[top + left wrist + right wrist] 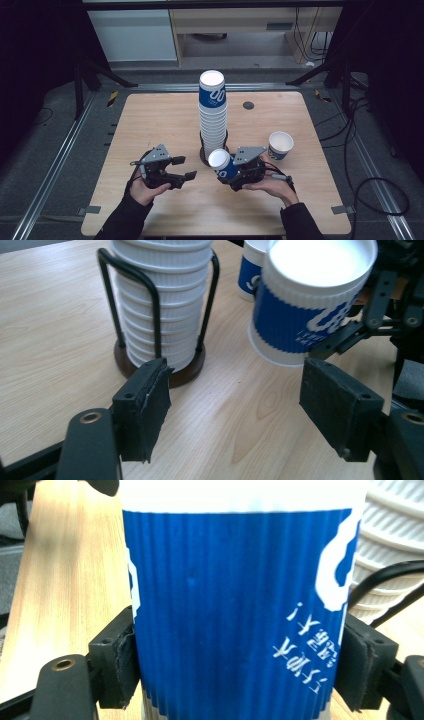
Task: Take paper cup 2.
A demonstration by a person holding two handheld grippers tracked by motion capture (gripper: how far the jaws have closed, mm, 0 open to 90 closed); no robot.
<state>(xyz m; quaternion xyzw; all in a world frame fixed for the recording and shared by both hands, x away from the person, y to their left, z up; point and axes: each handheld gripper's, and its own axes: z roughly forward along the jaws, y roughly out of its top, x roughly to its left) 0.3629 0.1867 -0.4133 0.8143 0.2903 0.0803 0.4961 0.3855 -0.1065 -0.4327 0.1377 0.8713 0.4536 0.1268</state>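
Pale wood grain runs across the table [150, 130], which stands on a dark floor strung with cables. Nearest the person, the left gripper [184, 168] hangs with its jaws apart and nothing between them. No earlier view shows its pads [145, 407], whose rubber facing looks frayed at the edge. Just to its right, the right gripper [231, 172] is clamped on a blue paper cup [220, 162], its pads pressing the ribbed sleeve from both sides. This cup leans, its long axis tilted with the white mouth up and toward the left gripper. Its base is cut off in the right gripper view, and the white printing there is upside down and too small to read. Beyond stands a tall cup stack [213, 112] in a black wire holder [159, 347]. Its top cup bears a large white logo that I cannot read. Another cup [280, 145] stands upright farther right.
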